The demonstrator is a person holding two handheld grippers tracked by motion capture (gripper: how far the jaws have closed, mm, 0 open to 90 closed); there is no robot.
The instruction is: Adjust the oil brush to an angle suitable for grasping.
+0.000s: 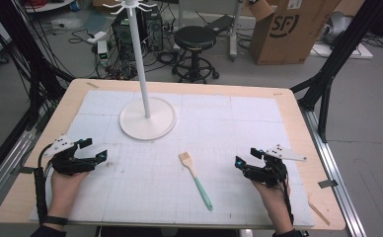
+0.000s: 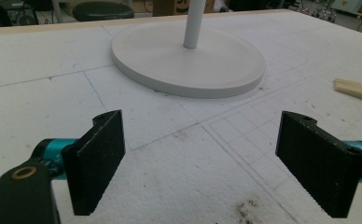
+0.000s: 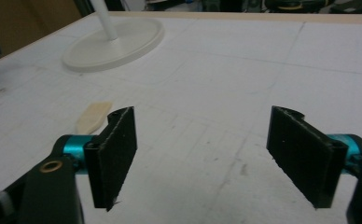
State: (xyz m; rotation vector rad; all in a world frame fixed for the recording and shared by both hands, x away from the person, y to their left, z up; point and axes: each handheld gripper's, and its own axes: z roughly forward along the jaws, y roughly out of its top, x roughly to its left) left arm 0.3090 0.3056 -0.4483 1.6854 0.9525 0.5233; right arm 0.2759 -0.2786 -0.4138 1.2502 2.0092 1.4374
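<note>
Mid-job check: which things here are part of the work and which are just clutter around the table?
In the job:
- spatula, lying flat between both claws
- white stand with hooks on top
- left claw, open
- right claw, open

Lying about:
- black stool behind the table
- cardboard box on the floor
- computer tower and cables

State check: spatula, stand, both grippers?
spatula: flat on the mat, untouched, green handle toward the person
stand: upright on its round base, hooks bare
left gripper: open, nothing between the fingers
right gripper: open, nothing between the fingers
</note>
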